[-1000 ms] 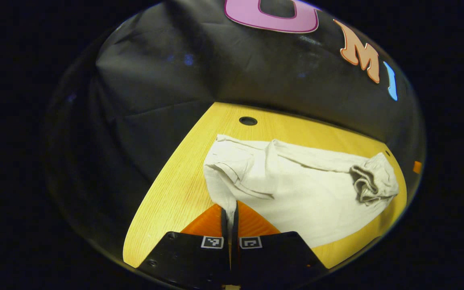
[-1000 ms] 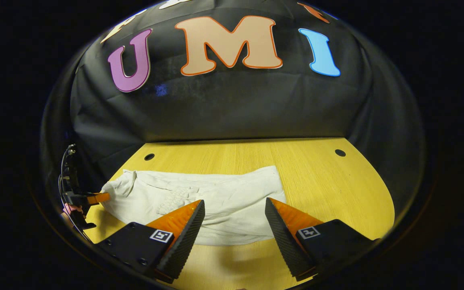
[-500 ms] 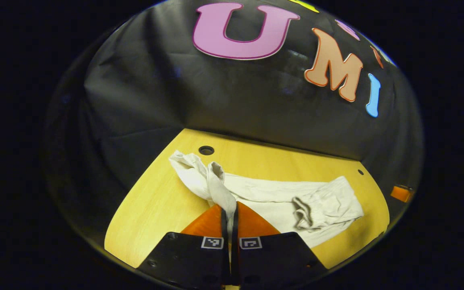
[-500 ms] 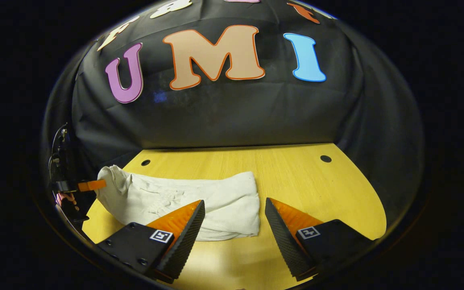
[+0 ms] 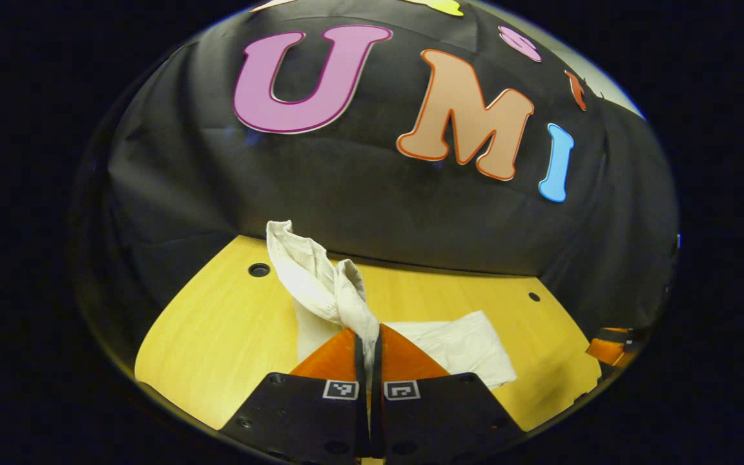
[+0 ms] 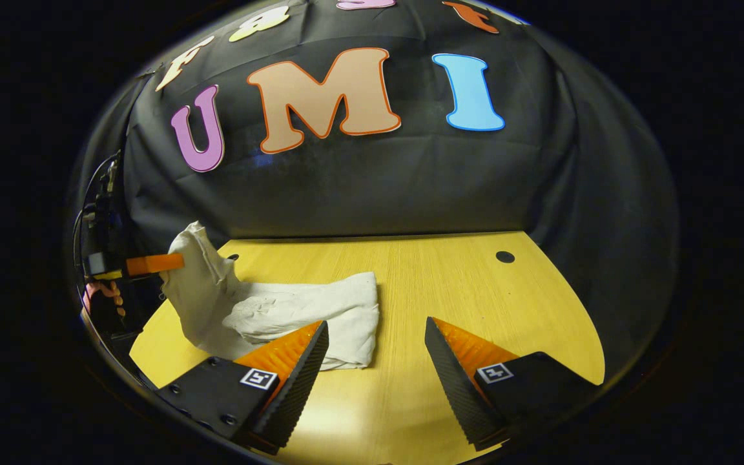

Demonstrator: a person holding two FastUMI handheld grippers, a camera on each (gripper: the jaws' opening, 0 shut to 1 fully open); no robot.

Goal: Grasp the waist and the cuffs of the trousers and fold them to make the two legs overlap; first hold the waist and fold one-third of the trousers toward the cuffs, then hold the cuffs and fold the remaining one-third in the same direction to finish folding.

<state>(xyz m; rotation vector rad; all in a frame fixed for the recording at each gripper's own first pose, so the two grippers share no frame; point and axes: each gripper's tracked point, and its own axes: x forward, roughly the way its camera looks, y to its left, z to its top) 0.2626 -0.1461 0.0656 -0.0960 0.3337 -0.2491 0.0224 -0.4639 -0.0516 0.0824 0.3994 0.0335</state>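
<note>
The left tool [image 5: 369, 339] is clamped on the trousers' [image 6: 294, 310] cuff end, raised at nine o'clock over the tabletop [image 6: 449, 284]. The right tool [image 6: 372, 352] hovers wide, empty. Final fold likely: next, carry the cuffs across toward three o'clock.

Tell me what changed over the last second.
The left gripper, clamped on one end of the trousers, has lifted that end up and carried it over the rest, so the pile on the table looks shorter. The right gripper stayed open, holding nothing.
</note>
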